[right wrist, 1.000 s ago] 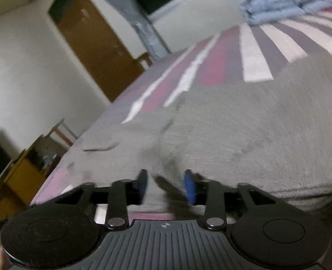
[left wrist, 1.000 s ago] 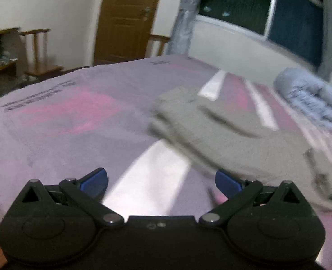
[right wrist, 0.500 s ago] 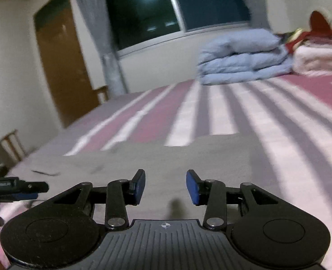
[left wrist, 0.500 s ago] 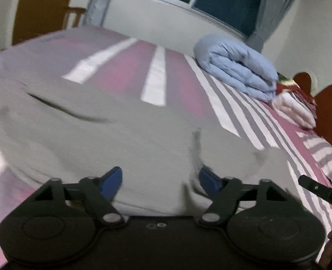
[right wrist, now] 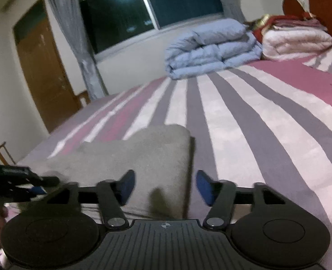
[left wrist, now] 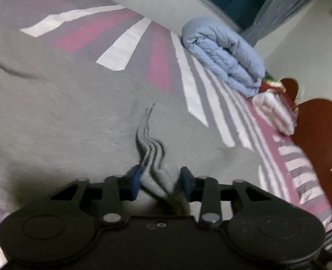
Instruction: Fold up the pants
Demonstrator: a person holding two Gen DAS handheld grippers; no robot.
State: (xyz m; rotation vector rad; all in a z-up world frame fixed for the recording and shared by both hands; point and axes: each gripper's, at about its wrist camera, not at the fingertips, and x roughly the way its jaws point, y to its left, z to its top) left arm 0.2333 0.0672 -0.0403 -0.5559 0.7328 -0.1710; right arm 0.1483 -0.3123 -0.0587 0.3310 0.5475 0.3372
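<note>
Grey pants (left wrist: 64,112) lie spread on the striped bed. In the left wrist view my left gripper (left wrist: 161,180) sits low over a layered edge of the pants (left wrist: 151,148); folds of the fabric lie between its blue pads, and a gap still shows between the pads. In the right wrist view my right gripper (right wrist: 164,187) is open, straddling the right end of the folded grey pants (right wrist: 143,153), one pad over the cloth and one over the bedsheet. The left gripper shows at the left edge of that view (right wrist: 15,180).
A folded blue duvet (left wrist: 224,56) and a white-pink blanket (left wrist: 276,114) lie at the bed's far side by a red headboard (left wrist: 316,135). The duvet shows again in the right wrist view (right wrist: 211,47). A window, curtains and a brown door (right wrist: 44,72) stand behind.
The left gripper swung right along the pants, dropped onto a layered edge and narrowed its jaws around the fabric. The right gripper moved to the pants' right end and opened wider.
</note>
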